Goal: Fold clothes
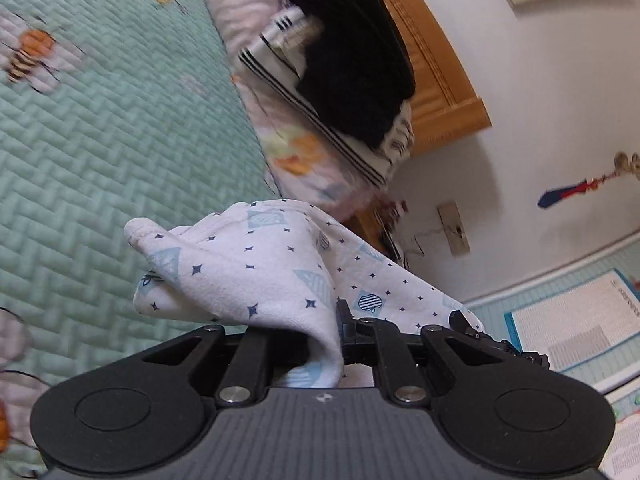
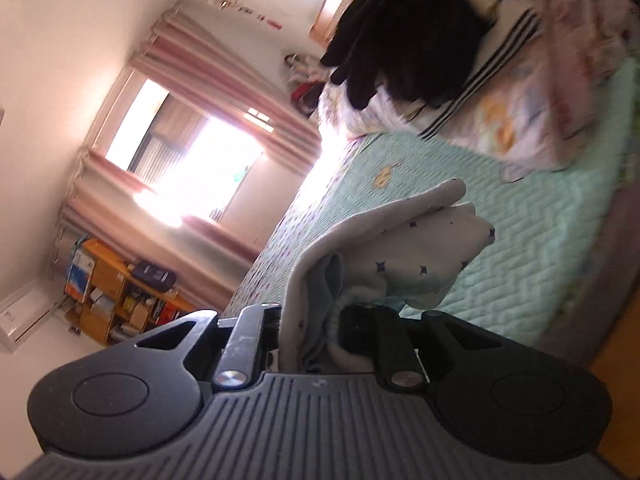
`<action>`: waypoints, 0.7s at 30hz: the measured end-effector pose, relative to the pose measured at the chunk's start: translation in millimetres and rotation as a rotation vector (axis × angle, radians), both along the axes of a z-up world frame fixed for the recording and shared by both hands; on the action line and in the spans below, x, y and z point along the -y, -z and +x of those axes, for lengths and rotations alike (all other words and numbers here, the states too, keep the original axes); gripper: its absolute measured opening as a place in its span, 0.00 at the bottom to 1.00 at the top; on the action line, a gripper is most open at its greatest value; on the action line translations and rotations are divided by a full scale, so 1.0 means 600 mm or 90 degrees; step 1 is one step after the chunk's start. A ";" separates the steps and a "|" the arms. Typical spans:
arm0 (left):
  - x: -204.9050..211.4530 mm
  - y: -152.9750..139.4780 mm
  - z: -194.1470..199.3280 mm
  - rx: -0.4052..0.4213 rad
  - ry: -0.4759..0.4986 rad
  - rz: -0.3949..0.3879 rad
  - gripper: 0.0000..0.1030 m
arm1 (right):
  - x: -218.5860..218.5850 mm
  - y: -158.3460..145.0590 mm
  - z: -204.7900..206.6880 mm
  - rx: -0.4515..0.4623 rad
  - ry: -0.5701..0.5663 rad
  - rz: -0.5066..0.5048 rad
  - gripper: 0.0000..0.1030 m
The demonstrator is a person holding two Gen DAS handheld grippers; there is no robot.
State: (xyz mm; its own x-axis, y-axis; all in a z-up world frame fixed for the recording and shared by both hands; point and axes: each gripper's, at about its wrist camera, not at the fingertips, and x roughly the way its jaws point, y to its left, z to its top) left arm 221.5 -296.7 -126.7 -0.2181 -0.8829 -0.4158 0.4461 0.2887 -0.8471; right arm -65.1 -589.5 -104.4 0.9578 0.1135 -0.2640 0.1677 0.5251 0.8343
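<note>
Both grippers clamped on white star-print garment (image 1: 248,268), held above the bed.
L gripper (image 1: 320,344) jaws pinch cloth centre frame; R gripper (image 2: 316,336) same; green quilt (image 1: 112,128) behind, dark clothes pile (image 1: 352,64) top.

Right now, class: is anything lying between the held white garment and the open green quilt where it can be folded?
Nothing visible. Both grippers grip the white garment above bare green quilt; the black clothes sit apart on the pillows.

Printed sheets (image 1: 580,320) by the wall — text too blurred, nothing legible
</note>
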 end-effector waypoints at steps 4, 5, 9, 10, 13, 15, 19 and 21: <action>0.136 0.046 -0.092 -0.016 0.088 0.038 0.12 | 0.060 0.048 -0.145 -0.044 0.098 0.015 0.17; 0.168 0.061 -0.115 -0.019 0.110 0.052 0.12 | 0.071 0.065 -0.173 -0.058 0.119 0.021 0.17; 0.252 0.122 -0.194 0.008 0.185 0.137 0.15 | 0.108 0.156 -0.250 -0.123 0.182 0.052 0.17; 0.263 0.136 -0.211 0.017 0.199 0.159 0.22 | 0.115 0.182 -0.263 -0.139 0.193 0.064 0.17; 0.265 0.163 -0.237 0.061 0.217 0.221 0.42 | 0.127 0.246 -0.291 -0.216 0.220 0.089 0.21; 0.252 0.165 -0.232 0.094 0.212 0.246 0.65 | 0.125 0.270 -0.301 -0.257 0.223 0.113 0.26; 0.217 0.145 -0.191 0.155 0.180 0.283 0.89 | 0.119 0.269 -0.307 -0.332 0.214 0.081 0.43; 0.197 0.137 -0.170 0.171 0.165 0.302 0.89 | 0.119 0.252 -0.306 -0.380 0.219 0.026 0.51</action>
